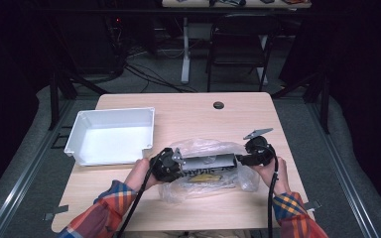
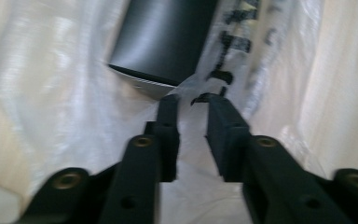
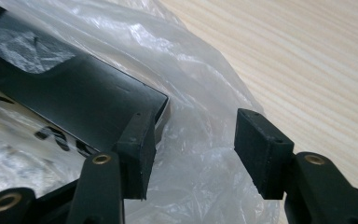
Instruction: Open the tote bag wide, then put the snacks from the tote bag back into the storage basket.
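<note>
A dark grey rectangular bar (image 1: 209, 161) is lying inside a clear plastic bag (image 1: 206, 171) at the near middle of the light wooden counter (image 1: 188, 106), spanning the gap between the two hands. The left gripper (image 2: 190, 99) is pointing at the bar's left end, its jaws standing a narrow gap apart with thin bag film between them; whether they are pinching it cannot be told. The right gripper (image 3: 196, 122) is sitting at the bar's right end with jaws apart, only bag film between them. A white plastic bin (image 1: 111, 135) is standing just left of the bag. Beyond the counter, a dark folding chair (image 1: 238, 44), cables and a table leg are showing in a dim room.
</note>
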